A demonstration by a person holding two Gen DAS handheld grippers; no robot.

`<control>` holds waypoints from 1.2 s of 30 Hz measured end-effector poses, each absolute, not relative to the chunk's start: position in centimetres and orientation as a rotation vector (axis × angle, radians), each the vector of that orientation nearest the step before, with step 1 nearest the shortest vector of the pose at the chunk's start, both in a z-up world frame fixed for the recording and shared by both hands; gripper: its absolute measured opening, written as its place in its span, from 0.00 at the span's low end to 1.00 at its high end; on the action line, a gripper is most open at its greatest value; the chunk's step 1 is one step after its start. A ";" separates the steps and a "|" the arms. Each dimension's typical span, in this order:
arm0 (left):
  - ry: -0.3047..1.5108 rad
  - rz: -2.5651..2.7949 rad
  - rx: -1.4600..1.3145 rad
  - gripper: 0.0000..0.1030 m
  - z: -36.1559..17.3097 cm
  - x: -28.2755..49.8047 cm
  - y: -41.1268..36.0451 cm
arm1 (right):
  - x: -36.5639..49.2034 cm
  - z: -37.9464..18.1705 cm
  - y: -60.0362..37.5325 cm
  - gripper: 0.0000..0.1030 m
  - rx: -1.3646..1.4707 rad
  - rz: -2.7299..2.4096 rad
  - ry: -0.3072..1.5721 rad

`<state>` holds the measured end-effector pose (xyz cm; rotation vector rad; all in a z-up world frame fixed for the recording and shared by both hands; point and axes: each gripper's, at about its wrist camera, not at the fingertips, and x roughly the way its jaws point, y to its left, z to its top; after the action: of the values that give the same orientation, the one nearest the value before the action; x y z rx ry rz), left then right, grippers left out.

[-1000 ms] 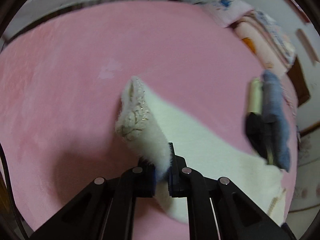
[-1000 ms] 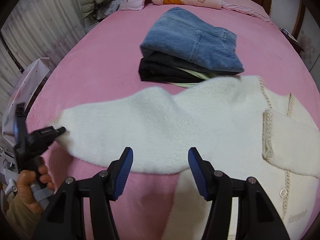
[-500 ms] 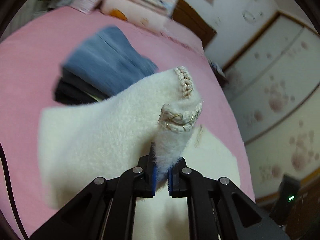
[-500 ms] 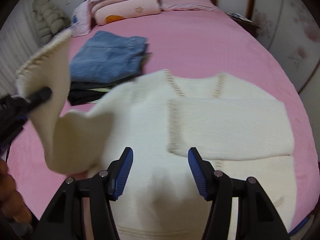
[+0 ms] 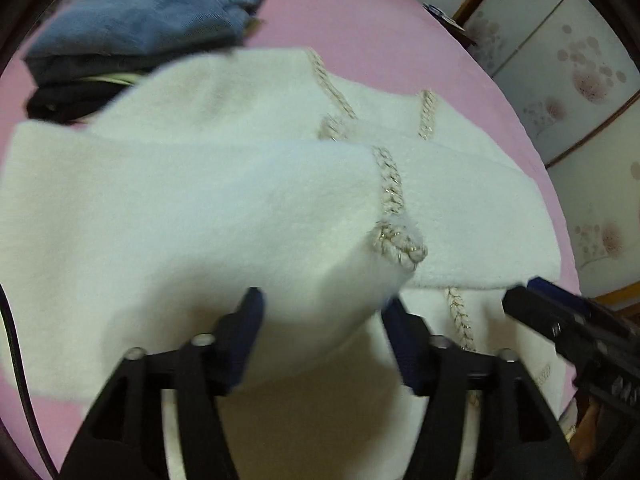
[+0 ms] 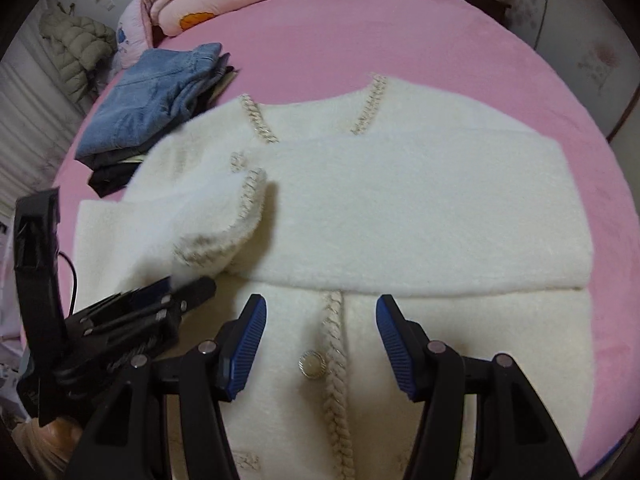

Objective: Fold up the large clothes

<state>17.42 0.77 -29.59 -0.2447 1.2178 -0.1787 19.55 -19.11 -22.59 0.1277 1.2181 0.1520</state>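
A fluffy white cardigan (image 6: 420, 216) with braided beige trim lies flat on the pink bed (image 6: 360, 32). Its right sleeve (image 6: 440, 204) is folded across the chest. Its left sleeve (image 5: 192, 224) hangs loose in front of my left gripper (image 5: 322, 312), whose jaws are open around the cuff end (image 5: 396, 244); the sleeve also shows in the right wrist view (image 6: 208, 216). My left gripper also shows in the right wrist view (image 6: 176, 292). My right gripper (image 6: 320, 340) is open and empty over the cardigan's button placket (image 6: 334, 352).
A folded stack of blue jeans and dark clothes (image 6: 160, 96) lies at the cardigan's left shoulder, and shows in the left wrist view (image 5: 132, 28). Pink bedding and pillows (image 6: 216, 4) are piled at the bed head. A padded jacket (image 6: 76, 52) hangs at far left.
My left gripper carried the left sleeve from the bed's left side over the cardigan body, then opened and let go of the cuff. My right gripper stayed open above the cardigan.
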 end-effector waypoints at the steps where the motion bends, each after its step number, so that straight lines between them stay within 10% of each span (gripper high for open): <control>1: 1.196 -0.170 -0.254 0.65 -28.4 16.7 1.4 | 19.8 -22.4 -19.2 0.56 0.138 0.173 1.211; 20: 1.193 0.273 -0.340 0.67 -30.6 8.6 17.0 | 28.6 -30.5 -14.9 0.55 0.247 0.428 1.275; 23: 1.179 0.279 -0.333 0.67 -31.0 9.7 16.9 | 28.5 -30.5 -13.4 0.14 0.238 0.481 1.275; 27: 1.149 0.284 -0.314 0.66 -31.4 11.0 16.1 | 27.7 -27.1 -12.3 0.12 0.198 0.498 1.210; 36: 1.150 0.258 -0.358 0.28 -30.3 11.0 15.5 | 26.5 -12.9 -17.4 0.12 0.073 0.366 0.919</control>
<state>10.96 15.53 -30.29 -0.3575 1.1503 0.2584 26.51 -17.41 -12.93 0.0729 0.9193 0.3658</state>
